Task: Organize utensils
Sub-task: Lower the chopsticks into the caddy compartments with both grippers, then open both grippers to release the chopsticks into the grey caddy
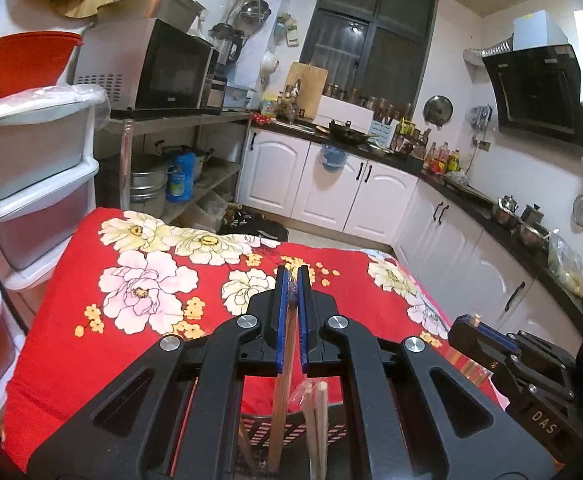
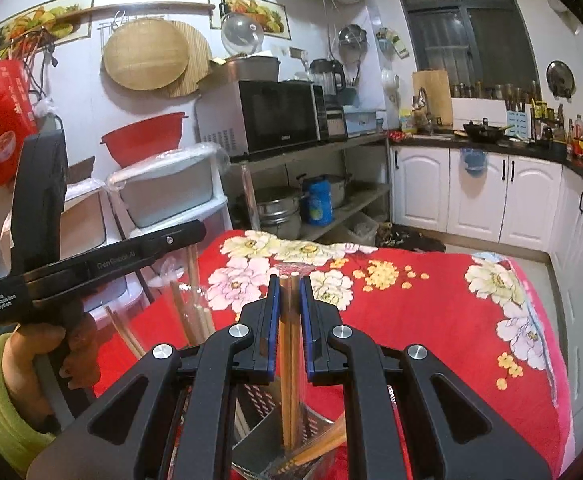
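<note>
My left gripper (image 1: 291, 274) is shut on the clear plastic sleeve of a chopstick bundle (image 1: 281, 380). The bundle hangs down into a dark perforated utensil holder (image 1: 291, 430) at the near table edge. My right gripper (image 2: 290, 280) is shut on a few wooden chopsticks (image 2: 289, 360). They stand upright with their lower ends inside the same holder (image 2: 257, 404), where more chopsticks lean. In the right wrist view the left gripper (image 2: 197, 230) is at the left with its wrapped chopsticks (image 2: 193, 280) hanging below. In the left wrist view the right gripper (image 1: 469, 322) shows at the right.
A table with a red floral cloth (image 1: 151, 280) stretches ahead of both grippers. Stacked plastic drawers (image 1: 31, 184) stand to its left, and a metal shelf with a microwave (image 1: 151, 68) and pots stands behind it. White cabinets (image 1: 331, 184) and a crowded counter line the far wall. A hand in a yellow-green sleeve (image 2: 7, 376) holds the left gripper.
</note>
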`<state>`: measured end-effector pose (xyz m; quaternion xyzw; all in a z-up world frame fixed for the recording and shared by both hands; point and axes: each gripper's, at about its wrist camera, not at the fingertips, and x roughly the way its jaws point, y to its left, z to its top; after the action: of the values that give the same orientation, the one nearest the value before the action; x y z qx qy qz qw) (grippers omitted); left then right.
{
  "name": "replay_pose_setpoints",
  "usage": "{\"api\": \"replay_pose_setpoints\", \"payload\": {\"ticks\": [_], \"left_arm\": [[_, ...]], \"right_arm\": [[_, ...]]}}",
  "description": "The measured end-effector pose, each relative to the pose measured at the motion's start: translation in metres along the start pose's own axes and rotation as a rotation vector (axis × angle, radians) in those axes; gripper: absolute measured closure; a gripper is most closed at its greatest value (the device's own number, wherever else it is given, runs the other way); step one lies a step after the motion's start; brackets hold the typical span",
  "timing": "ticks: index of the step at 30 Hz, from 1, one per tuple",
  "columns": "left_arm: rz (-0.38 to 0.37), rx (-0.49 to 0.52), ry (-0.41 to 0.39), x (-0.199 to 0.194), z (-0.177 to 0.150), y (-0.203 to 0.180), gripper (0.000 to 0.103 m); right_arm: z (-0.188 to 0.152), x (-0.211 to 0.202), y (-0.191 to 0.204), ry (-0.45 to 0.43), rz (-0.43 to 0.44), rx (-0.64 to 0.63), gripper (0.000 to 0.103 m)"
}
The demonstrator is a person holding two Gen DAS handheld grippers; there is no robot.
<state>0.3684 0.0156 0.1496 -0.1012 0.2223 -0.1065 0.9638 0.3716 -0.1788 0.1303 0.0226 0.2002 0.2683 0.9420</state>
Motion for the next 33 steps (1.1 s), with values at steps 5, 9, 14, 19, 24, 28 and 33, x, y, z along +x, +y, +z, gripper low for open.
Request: {"api": "replay_pose_setpoints", "payload": {"ticks": [5, 9, 14, 19, 24, 28, 33], "left_arm": [[0.000, -0.005, 0.024, 0.005, -0.005, 0.003, 0.102], [-0.017, -0.010, 0.038, 0.005, -0.007, 0.003, 0.102], [-0.022, -0.020, 0.058, 0.006, -0.012, 0.006, 0.102], [-0.025, -0.030, 0.070, 0.004, -0.015, 0.009, 0.102], [-0.021, -0.027, 0.082, 0.002, -0.019, 0.009, 0.102], [-0.022, -0.027, 0.088, -0.003, -0.021, 0.010, 0.102], [-0.010, -0.032, 0.104, -0.006, -0.022, 0.011, 0.102]], "right_arm": [[-0.005, 0.006, 0.000, 0.023, 0.005, 0.001, 0.093], [-0.009, 0.008, 0.001, 0.040, 0.008, 0.006, 0.093], [-0.012, 0.008, 0.002, 0.053, 0.011, 0.007, 0.093], [-0.015, 0.007, 0.003, 0.064, 0.012, 0.010, 0.093], [-0.017, 0.006, 0.002, 0.078, 0.011, 0.014, 0.093], [-0.018, 0.005, 0.003, 0.090, 0.011, 0.017, 0.093], [-0.020, 0.001, 0.003, 0.096, 0.006, 0.017, 0.093]]}}
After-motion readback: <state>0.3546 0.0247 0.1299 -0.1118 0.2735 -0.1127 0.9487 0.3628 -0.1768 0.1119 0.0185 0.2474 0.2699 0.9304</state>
